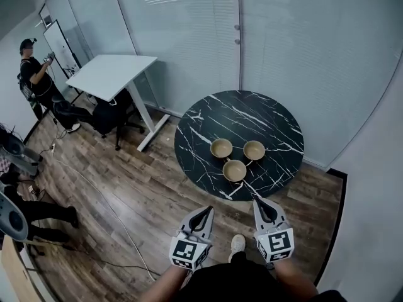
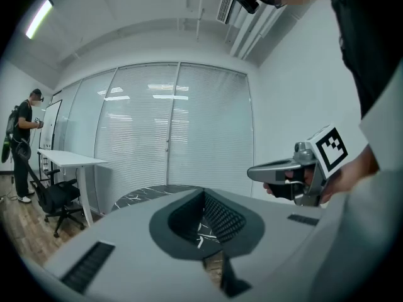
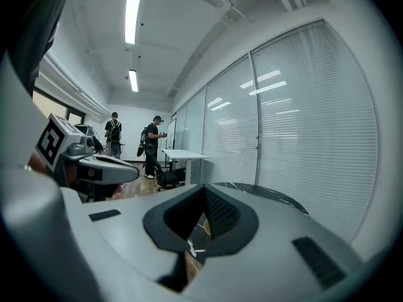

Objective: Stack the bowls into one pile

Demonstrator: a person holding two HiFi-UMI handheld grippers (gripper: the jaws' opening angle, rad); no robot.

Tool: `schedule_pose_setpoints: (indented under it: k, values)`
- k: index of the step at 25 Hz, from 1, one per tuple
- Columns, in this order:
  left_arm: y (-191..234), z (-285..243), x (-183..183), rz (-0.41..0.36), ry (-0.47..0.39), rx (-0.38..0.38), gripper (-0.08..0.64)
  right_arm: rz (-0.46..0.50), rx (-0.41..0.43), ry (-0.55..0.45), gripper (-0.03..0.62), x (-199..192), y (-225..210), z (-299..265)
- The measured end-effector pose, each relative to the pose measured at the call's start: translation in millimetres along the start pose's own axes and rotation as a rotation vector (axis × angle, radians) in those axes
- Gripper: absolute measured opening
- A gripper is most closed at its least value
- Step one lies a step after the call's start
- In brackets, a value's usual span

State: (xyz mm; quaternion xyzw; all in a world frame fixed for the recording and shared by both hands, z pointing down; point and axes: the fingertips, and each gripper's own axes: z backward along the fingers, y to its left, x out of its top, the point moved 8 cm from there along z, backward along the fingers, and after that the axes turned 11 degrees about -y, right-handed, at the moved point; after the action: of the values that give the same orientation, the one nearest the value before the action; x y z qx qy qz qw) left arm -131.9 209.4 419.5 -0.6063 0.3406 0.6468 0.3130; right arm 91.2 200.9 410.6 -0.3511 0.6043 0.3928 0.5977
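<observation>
Head view: round tan bowls (image 1: pixel 234 170), black marbled tabletop (image 1: pixel 252 115)

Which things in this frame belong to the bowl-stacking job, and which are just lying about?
Job in hand:
left bowl
right bowl
near bowl
round marble table
left hand-held gripper
right hand-held gripper

Just lying about:
white desk
office chair
whiteboard
standing person

Three round tan bowls (image 1: pixel 221 148) (image 1: pixel 254 150) (image 1: pixel 234 170) are sitting on one round black marble table (image 1: pixel 252 115). One white rectangular desk (image 1: pixel 113 74) and one black office chair (image 1: pixel 110 115) are standing nearby.
</observation>
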Motion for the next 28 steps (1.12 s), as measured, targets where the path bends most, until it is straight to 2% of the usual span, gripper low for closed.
schedule_pose_setpoints:
  k: [12, 24, 28]
  values:
    - [7, -72, -13, -0.003, 0.046, 0.044, 0.011, -0.032, 0.034, 0.032, 0.009, -23, -66, -47]
    - [20, -107, -27, 0.001, 0.086, 0.144, 0.011, -0.078, 0.084, 0.075, 0.009, -54, -102, -79]
    - [22, -114, -31, 0.003, 0.095, 0.153, 0.011, -0.084, 0.095, 0.090, 0.009, -61, -108, -87]
